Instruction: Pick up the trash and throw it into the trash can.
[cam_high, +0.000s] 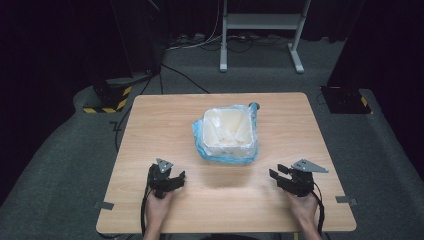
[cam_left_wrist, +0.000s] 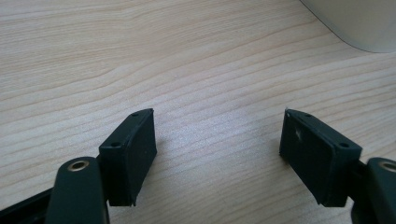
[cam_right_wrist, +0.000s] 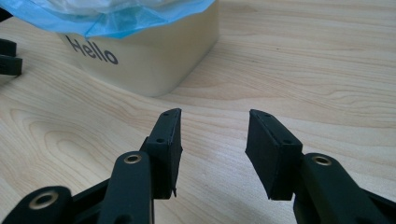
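A cream square bin (cam_high: 228, 134) lined with a blue plastic bag (cam_high: 226, 152) stands in the middle of the wooden table (cam_high: 150, 125). In the right gripper view the bin (cam_right_wrist: 154, 60) carries the word "Hello" and the bag's edge (cam_right_wrist: 116, 18) hangs over its rim. My left gripper (cam_high: 181, 178) rests low at the front left, open, with bare wood between its jaws (cam_left_wrist: 217, 135); a corner of the bin (cam_left_wrist: 355, 23) shows at that view's top right. My right gripper (cam_high: 276, 173) sits at the front right, open and empty (cam_right_wrist: 214, 135), pointing toward the bin.
A white metal stand (cam_high: 260, 30) and cables lie on the grey floor beyond the table. Black bases with yellow-black hazard tape (cam_high: 107, 100) flank the far corners. Grey tape tabs (cam_high: 104, 205) mark the table's front corners. The other gripper's jaws (cam_right_wrist: 7, 56) show at the right gripper view's left edge.
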